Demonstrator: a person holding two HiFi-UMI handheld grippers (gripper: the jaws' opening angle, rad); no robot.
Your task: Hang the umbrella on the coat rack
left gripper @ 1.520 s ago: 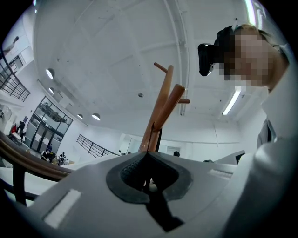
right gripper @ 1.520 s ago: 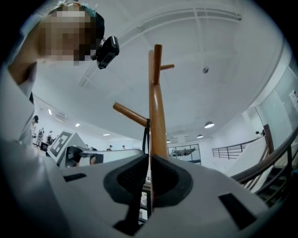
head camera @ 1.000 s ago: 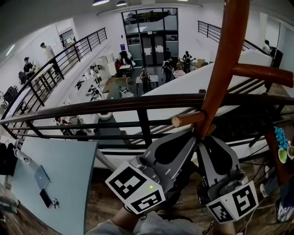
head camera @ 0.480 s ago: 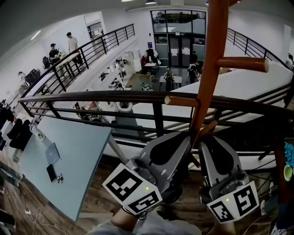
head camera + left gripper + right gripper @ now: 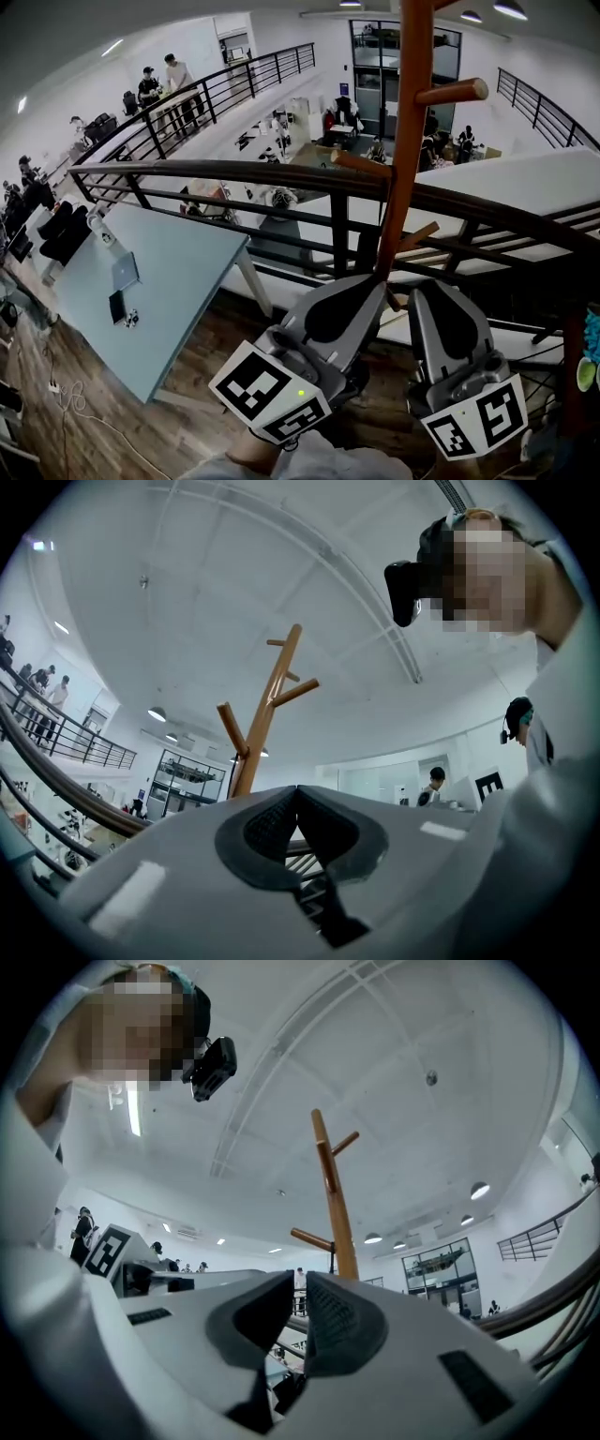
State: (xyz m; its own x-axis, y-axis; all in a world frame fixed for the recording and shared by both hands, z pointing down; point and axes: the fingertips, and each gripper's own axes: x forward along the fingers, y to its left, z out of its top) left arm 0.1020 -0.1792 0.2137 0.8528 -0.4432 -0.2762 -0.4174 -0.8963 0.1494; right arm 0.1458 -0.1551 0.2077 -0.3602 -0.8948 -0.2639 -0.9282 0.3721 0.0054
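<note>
No umbrella shows in any view. The orange-brown wooden coat rack [image 5: 403,141] stands just beyond both grippers, in front of a black railing [image 5: 234,173]; its pegs [image 5: 452,91] are bare. My left gripper [image 5: 373,281] points at the pole's lower part with its jaws shut and nothing between them. My right gripper [image 5: 424,289] sits beside it, just right of the pole, jaws drawn together to a thin slit and empty. The rack [image 5: 265,714] rises above the left gripper [image 5: 297,789] in the left gripper view. In the right gripper view the rack [image 5: 334,1194] rises above the right gripper [image 5: 300,1283].
A light blue table [image 5: 155,291] with a laptop [image 5: 126,272] stands at the left on the wooden floor. Beyond the railing the space drops to a lower floor with desks and people. Cables lie on the floor at lower left.
The head view has swung left and down: the rack pole now sits further left and more upright, and more of the blue table shows. Both grippers keep their place and stay shut.
</note>
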